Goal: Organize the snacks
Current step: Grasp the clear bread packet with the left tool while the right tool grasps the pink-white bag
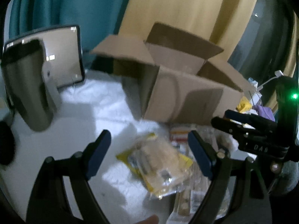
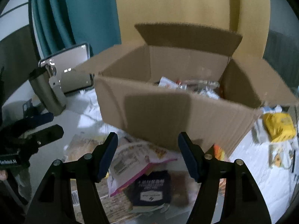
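An open cardboard box (image 1: 177, 93) (image 2: 164, 112) stands on the white table, with several snack packets (image 2: 188, 85) inside. My left gripper (image 1: 149, 145) hovers open over a clear packet with yellow edges (image 1: 158, 168), not touching it. My right gripper (image 2: 148, 149) is open above a white packet with a pink edge (image 2: 134, 162) and a dark navy packet (image 2: 153, 188), holding nothing. Each gripper shows in the other's view: the right one (image 1: 246, 128) at the box's near right corner, the left one (image 2: 31, 140) at the far left.
A steel tumbler (image 1: 24, 85) (image 2: 50, 93) and a propped tablet (image 1: 61, 56) (image 2: 74, 69) stand left of the box. A yellow packet (image 2: 280, 127) and small items lie right of it. More wrapped snacks (image 1: 188, 196) lie near the front. Teal curtain and wooden board behind.
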Demonstrator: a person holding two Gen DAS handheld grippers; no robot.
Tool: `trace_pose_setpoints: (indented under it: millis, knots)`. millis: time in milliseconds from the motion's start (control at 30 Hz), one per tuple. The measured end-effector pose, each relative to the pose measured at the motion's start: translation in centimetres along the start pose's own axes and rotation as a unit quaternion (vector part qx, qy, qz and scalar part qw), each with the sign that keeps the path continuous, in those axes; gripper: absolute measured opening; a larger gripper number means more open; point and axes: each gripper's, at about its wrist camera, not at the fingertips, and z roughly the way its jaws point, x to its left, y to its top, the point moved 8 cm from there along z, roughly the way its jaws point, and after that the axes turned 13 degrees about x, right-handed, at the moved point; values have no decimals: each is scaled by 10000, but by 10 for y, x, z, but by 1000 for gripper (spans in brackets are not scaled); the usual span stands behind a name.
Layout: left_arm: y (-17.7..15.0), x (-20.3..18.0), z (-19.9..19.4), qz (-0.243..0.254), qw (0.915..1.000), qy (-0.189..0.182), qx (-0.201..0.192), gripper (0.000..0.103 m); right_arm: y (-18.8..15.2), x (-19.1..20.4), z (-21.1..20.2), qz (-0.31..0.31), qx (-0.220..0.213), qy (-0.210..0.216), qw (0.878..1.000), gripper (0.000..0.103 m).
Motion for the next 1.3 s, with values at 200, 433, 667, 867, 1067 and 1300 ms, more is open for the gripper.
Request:
trace_pose_setpoints:
  millis: [200,433,667,867,1067,1300]
  knots:
    - [-18,-2,19,-41,9995,-108,307,85,-17,3,24,390,431,287,9979,70]
    - [-30,0,35,-106,9983,-207,536,86,-24,6,42,621,706,425,9947,70]
    - [-35,0,41,-226,9971,-295,667,86,-31,8,46,761,893,606,9912,70]
    - [-38,-9,39,-20,9973,-299,674,85,-30,23,47,438,844,854,9918,42]
    - [-43,-14,36,55,9973,-261,681,58,-31,27,30,192,655,831,9942,20]
    - [-45,-17,23,133,9981,-196,562,54,-42,26,-2,1,401,821,9958,15]
